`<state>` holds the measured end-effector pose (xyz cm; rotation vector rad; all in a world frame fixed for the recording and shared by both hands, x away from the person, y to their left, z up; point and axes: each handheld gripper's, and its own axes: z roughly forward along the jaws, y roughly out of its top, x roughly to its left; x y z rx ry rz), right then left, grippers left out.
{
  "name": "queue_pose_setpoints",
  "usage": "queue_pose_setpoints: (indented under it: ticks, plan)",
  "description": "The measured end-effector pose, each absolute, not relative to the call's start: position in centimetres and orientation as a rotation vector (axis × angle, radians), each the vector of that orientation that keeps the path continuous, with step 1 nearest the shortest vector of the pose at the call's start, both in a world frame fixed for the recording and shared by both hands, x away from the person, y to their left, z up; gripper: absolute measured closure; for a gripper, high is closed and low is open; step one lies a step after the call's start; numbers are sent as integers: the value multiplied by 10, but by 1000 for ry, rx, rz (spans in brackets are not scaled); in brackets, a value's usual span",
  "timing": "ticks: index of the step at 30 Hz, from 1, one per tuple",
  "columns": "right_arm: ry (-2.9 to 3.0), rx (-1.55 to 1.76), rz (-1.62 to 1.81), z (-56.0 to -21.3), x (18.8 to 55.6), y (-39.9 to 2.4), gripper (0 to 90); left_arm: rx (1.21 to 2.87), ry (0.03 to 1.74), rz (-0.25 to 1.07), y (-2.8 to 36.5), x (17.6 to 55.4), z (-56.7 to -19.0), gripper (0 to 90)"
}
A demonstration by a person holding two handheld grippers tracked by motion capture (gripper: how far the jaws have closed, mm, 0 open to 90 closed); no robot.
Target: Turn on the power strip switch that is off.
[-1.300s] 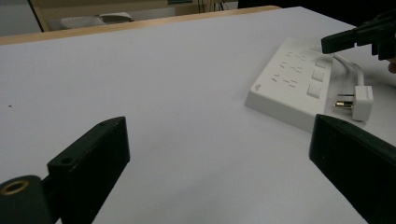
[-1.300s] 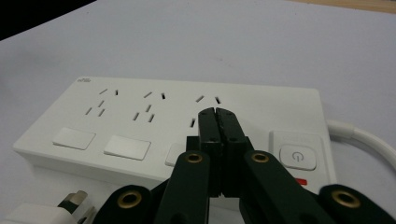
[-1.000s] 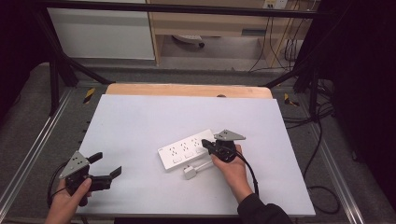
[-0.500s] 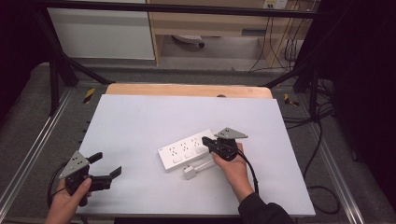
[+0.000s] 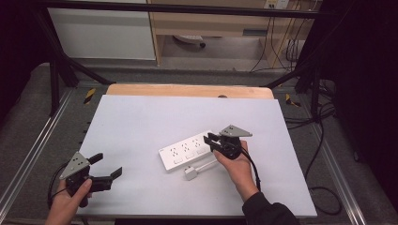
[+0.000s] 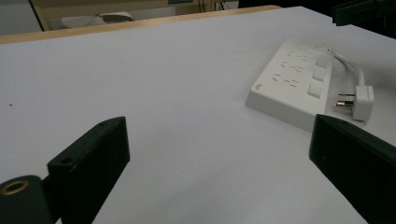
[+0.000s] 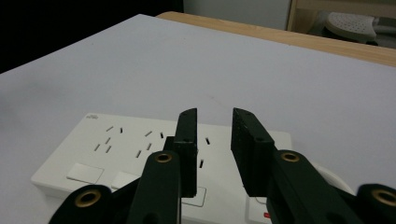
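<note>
High view, white power strip [image 5: 187, 150] mid-table, its plug [image 5: 190, 174] just beside, right gripper [image 5: 211, 139] narrowly parted above it, left gripper [image 5: 107, 165] wide open, well apart.

Power strip [image 5: 187, 150] mid-table [image 5: 141, 117] — plug [image 5: 190, 174] just before it.

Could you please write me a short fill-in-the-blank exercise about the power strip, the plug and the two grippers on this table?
1. The right gripper hovers over the white ____.
2. The plug lies on the table with its cord running to the strip, so it is ____ into any socket.
3. The left gripper has its fingers spread wide and holds ____.

Missing words: power strip; not plugged; nothing
</note>
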<state>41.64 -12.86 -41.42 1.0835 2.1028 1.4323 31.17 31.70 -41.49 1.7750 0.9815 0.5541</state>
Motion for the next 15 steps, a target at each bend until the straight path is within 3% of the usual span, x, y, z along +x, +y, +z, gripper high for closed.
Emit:
queue_pose_setpoints:
  ticks: [15]
  plan:
    - [2090,1135,1471,-405,418,-139,436,1767,986,553,317,312,-415,51]
